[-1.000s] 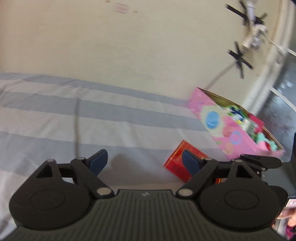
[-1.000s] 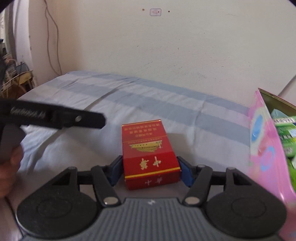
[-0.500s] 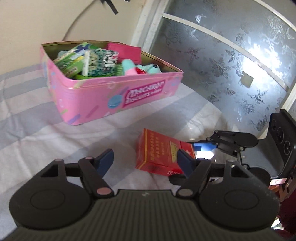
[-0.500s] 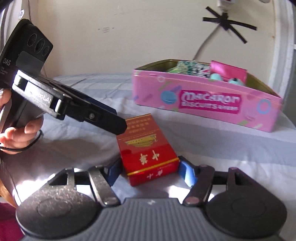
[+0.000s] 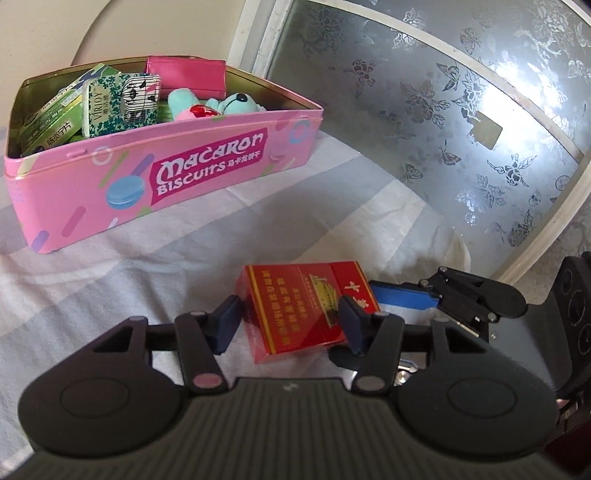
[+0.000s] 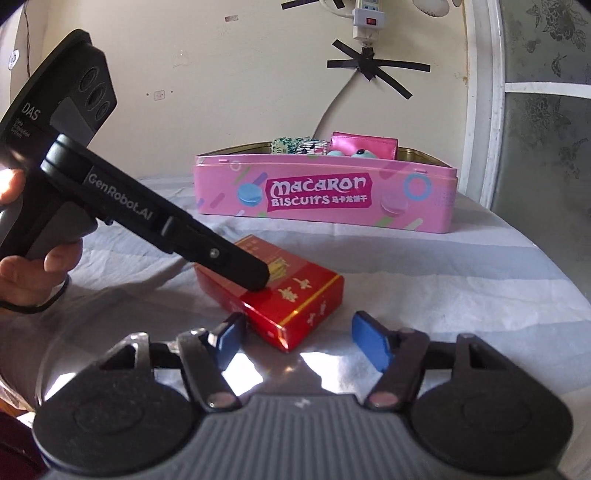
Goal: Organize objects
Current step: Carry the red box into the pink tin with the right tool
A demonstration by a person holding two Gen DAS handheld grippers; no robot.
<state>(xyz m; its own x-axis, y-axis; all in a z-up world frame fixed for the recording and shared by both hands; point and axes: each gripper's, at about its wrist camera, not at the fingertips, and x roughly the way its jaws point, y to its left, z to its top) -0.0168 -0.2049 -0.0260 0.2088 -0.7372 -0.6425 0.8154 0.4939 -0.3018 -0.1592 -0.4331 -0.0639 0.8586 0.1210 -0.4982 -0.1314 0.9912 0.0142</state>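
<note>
A striped grey-and-white bedsheet (image 5: 110,295) covers the surface. Behind it stands a cream wall (image 6: 221,74) with a white power strip (image 6: 365,18) and black tape (image 6: 373,66). A frosted flowered window (image 5: 443,92) rises alongside.

Daylight floods through the frosted window (image 5: 461,110), blowing out a patch of its glass. Bright glare patches lie on the bed sheet (image 6: 314,362) in the right wrist view. Fisheye bending curves both views' edges; corners darken, perhaps slightly soft.
</note>
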